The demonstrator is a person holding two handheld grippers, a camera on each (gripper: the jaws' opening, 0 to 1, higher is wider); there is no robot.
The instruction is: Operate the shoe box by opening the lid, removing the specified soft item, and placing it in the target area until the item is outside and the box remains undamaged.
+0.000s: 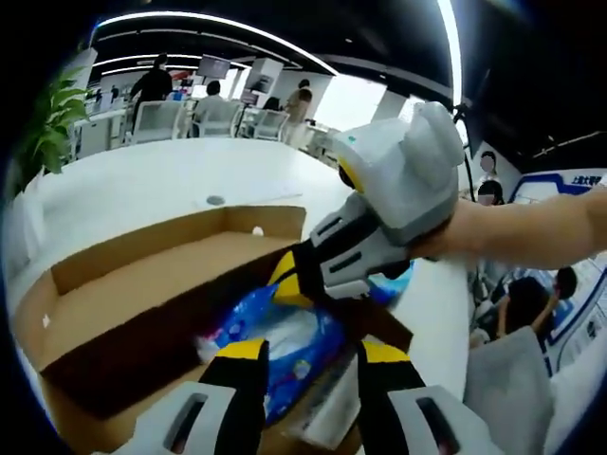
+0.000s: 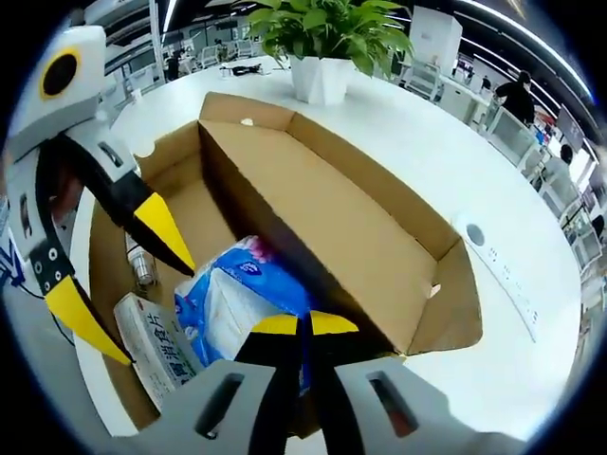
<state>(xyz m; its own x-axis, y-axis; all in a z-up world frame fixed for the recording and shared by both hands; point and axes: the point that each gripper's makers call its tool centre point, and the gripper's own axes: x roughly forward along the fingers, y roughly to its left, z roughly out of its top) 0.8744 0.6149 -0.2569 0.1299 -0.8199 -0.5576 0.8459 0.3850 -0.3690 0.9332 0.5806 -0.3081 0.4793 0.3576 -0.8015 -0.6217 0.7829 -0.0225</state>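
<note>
Shoe box (image 2: pixel 313 204): cardboard, lid folded back flat on the white worktop (image 2: pixel 446 161).
Soft item: blue-and-white soft pack (image 2: pixel 237 303) lying inside the box, beside a small printed carton (image 2: pixel 152 346).
Left hand-held gripper (image 1: pixel 311 365): jaws parted, yellow tips above the pack (image 1: pixel 285 346), nothing held (seen open in the right gripper view too).
Right hand-held gripper (image 2: pixel 303 327): jaws closed together over the pack's edge; whether they pinch it cannot be told.
Background: potted plant (image 2: pixel 327 43) on the worktop, people seated further off.
</note>
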